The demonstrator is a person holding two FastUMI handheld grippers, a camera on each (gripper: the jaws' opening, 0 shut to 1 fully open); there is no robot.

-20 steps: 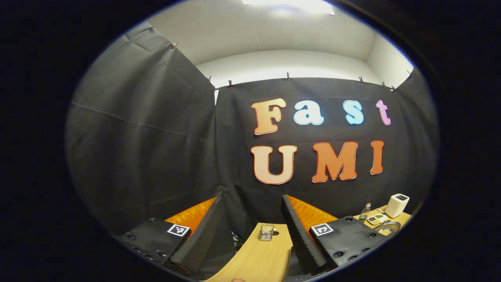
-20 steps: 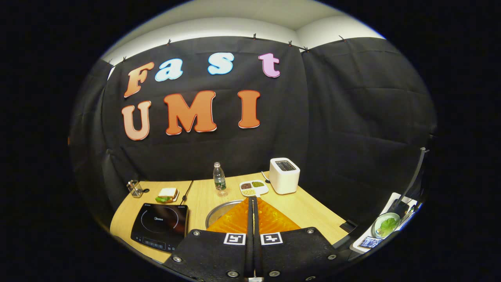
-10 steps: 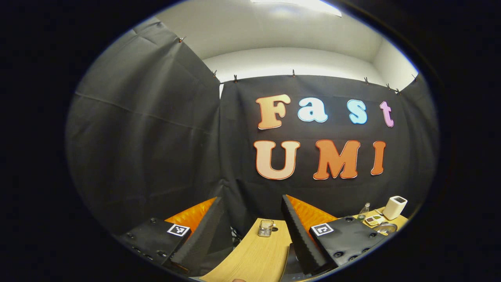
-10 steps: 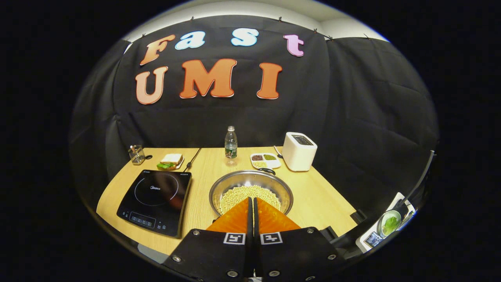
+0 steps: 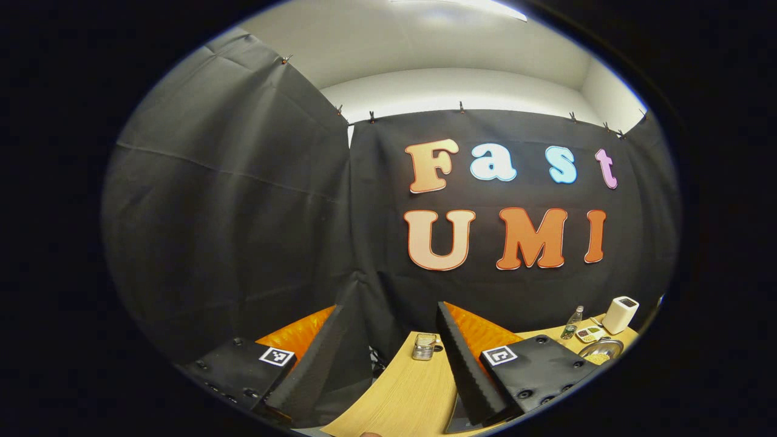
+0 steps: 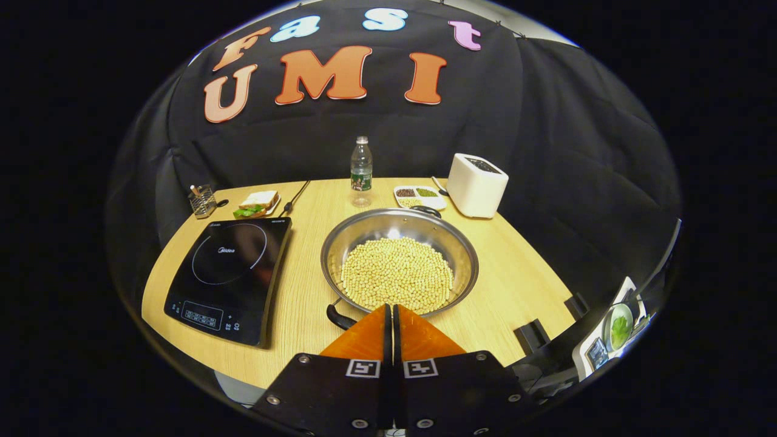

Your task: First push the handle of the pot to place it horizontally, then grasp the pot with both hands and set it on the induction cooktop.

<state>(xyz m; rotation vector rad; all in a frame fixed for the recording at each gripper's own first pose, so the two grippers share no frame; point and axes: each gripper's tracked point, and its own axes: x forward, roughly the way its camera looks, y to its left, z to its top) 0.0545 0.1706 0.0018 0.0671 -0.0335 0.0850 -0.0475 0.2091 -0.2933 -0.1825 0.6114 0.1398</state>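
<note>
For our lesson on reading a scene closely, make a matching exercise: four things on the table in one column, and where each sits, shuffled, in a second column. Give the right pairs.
Things
1. pot
2. induction cooktop
3. water bottle
4. toaster

Places
A. far right of the table, by the cloth wall
B. middle of the table, full of pale beans
C. left side of the table, nothing on it
D. far edge of the table, behind the pot

Pairs: 1-B, 2-C, 3-D, 4-A
</note>
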